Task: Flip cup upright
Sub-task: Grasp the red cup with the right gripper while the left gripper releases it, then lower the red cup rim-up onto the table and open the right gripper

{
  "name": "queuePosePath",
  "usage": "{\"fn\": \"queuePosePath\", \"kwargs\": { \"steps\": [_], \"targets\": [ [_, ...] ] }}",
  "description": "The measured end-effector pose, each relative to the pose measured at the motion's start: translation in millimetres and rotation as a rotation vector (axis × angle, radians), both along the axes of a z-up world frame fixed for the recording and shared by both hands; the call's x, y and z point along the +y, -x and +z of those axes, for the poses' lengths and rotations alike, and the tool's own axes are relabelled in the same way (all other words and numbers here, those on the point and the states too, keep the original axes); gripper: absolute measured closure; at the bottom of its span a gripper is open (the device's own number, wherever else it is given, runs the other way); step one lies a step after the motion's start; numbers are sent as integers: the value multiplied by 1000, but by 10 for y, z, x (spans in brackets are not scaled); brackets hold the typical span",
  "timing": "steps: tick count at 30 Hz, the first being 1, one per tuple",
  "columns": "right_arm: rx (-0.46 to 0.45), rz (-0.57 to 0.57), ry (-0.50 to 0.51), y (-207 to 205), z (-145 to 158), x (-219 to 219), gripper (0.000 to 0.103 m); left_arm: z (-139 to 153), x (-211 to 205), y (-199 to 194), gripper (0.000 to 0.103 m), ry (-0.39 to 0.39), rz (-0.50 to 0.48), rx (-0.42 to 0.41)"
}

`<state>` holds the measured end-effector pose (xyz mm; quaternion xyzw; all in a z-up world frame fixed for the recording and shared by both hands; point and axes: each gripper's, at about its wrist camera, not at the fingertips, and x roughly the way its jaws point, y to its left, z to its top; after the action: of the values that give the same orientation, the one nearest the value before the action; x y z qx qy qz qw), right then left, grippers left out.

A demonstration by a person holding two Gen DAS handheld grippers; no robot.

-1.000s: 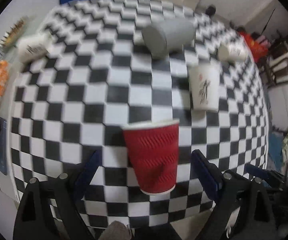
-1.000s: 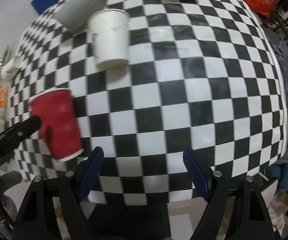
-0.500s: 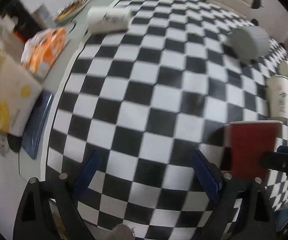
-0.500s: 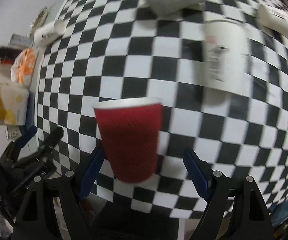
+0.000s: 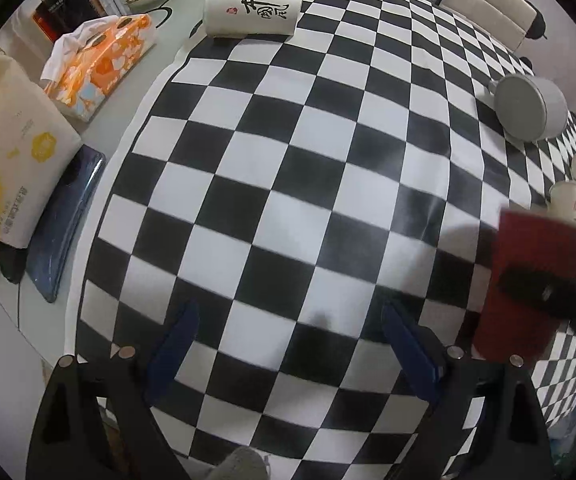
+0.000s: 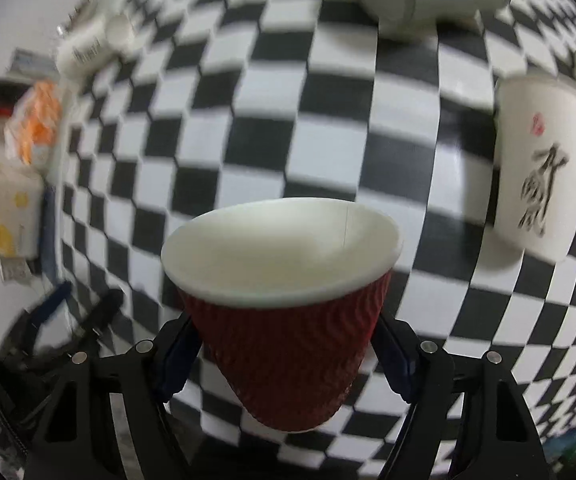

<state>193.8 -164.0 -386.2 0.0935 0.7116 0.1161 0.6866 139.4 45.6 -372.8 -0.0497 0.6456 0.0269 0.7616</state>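
A red ribbed paper cup [image 6: 288, 344] with a white inside stands mouth up on the checkered cloth. My right gripper [image 6: 286, 356] has its blue pads on both sides of the cup's body, touching it. In the left wrist view the red cup [image 5: 527, 288] is at the right edge with a black finger of the right gripper across it. My left gripper [image 5: 288, 344] is open and empty over the cloth, to the left of the cup.
A white printed cup [image 6: 539, 176] stands upright to the right. A grey cup [image 5: 531, 106] and white printed cups [image 5: 252, 8] lie on their sides. A tissue pack [image 5: 100, 60], a yellow-white bag [image 5: 4, 152] and a blue phone [image 5: 64, 224] sit at the left table edge.
My right gripper moved in around the red cup and closed on it. My left gripper swung left, away from the cup.
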Motion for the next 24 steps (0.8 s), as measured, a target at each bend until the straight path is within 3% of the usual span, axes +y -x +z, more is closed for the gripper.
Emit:
{"fn": "queuePosePath", "kwargs": {
  "steps": [8, 13, 17, 24],
  "targets": [
    [-442, -125, -44, -106, 252, -27, 24, -113, 37, -413, 10, -20, 8, -36],
    [-657, -113, 15, 10, 192, 157, 24, -141, 63, -551, 10, -39, 7, -63],
    [-715, -83, 62, 121, 220, 306, 24, -122, 108, -640, 10, -37, 1, -77],
    [-678, -75, 101, 376, 225, 311, 23, 43, 178, -307, 10, -42, -16, -97]
  ]
}}
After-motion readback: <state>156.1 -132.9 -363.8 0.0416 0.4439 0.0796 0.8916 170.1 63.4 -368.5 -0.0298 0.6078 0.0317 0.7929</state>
